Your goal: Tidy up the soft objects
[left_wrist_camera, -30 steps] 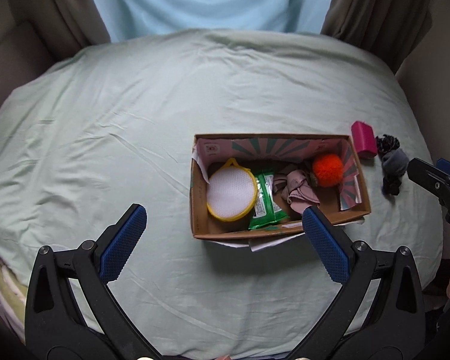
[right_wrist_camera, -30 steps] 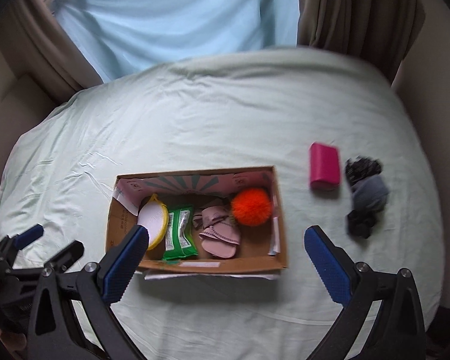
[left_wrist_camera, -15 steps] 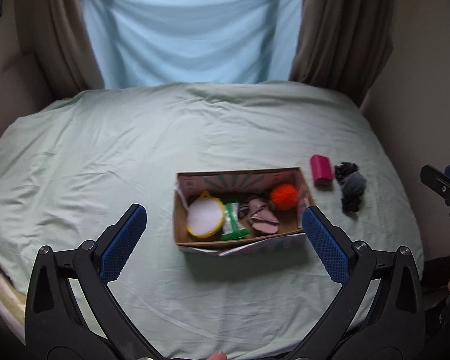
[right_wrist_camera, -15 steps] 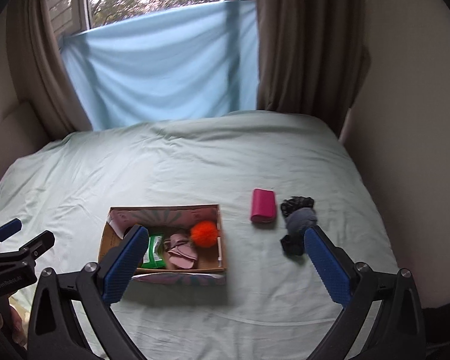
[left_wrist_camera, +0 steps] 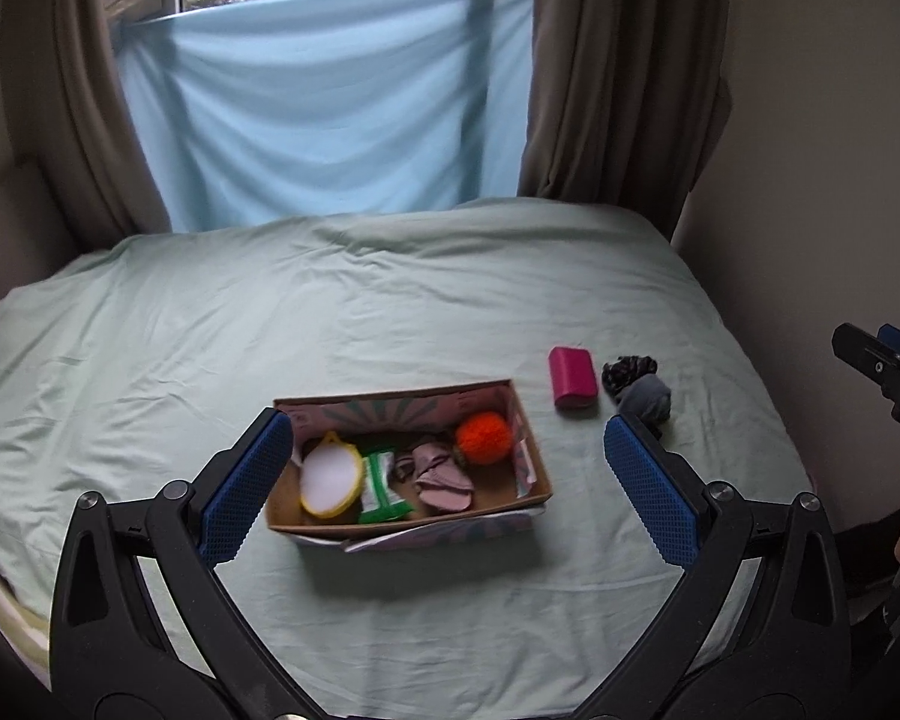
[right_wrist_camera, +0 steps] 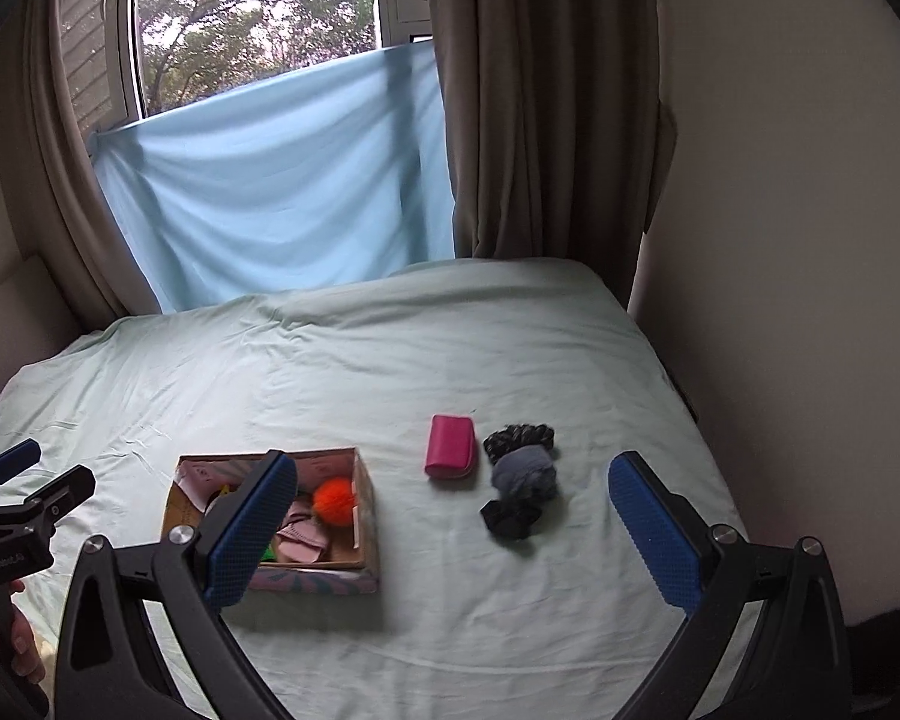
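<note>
Bed [left_wrist_camera: 390, 312] w/ pale-green sheet by curtained window [right_wrist_camera: 258, 18]; both grippers wide open, empty.

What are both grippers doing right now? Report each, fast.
Left gripper: jaws open, holding nothing, above the bed.
Right gripper: jaws open, holding nothing.

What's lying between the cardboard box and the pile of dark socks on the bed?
A pink pouch lies between the box and socks, seen in both views.
</note>
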